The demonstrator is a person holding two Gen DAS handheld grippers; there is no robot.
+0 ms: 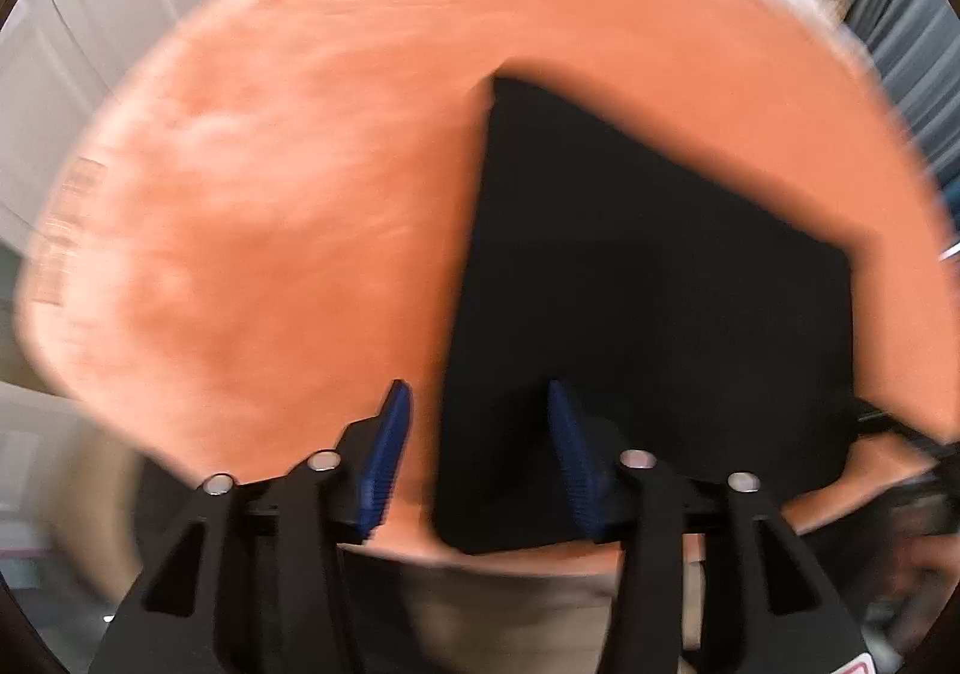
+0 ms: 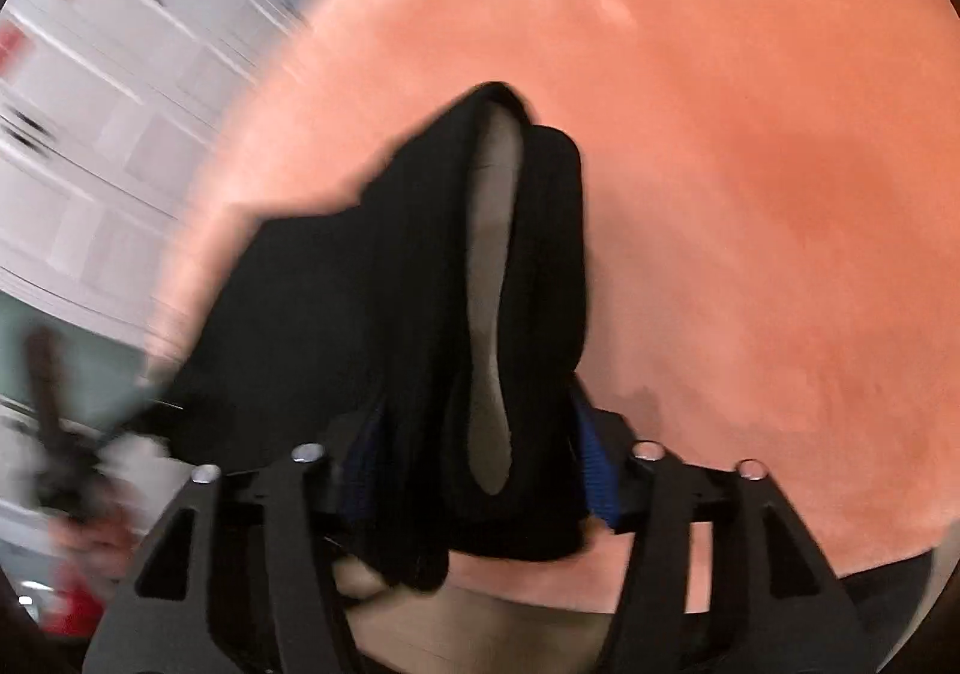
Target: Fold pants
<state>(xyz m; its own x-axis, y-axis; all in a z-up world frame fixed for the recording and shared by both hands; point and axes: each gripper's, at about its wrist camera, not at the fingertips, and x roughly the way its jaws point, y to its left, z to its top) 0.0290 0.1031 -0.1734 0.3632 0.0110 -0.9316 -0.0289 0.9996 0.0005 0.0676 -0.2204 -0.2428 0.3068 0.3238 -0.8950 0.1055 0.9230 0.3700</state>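
Pants (image 2: 372, 314) bunch between the right gripper (image 2: 474, 434) jaws, pinched — left gripper (image 1: 474, 434) jaws spread, empty.

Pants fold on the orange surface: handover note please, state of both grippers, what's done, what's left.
Left gripper: open, empty, fingers apart above the near edge of the pants.
Right gripper: shut on a bunched part of the pants, lifted off the orange surface; a grey inner lining shows in the bunch.
Pants: in the left view they lie as a flat black panel on the orange surface, right of centre. Both views are motion-blurred.
Done: looks partly folded, judging by the flat panel.
Left: probably lay the held part over the flat part, release, smooth. How many folds remain is unclear.
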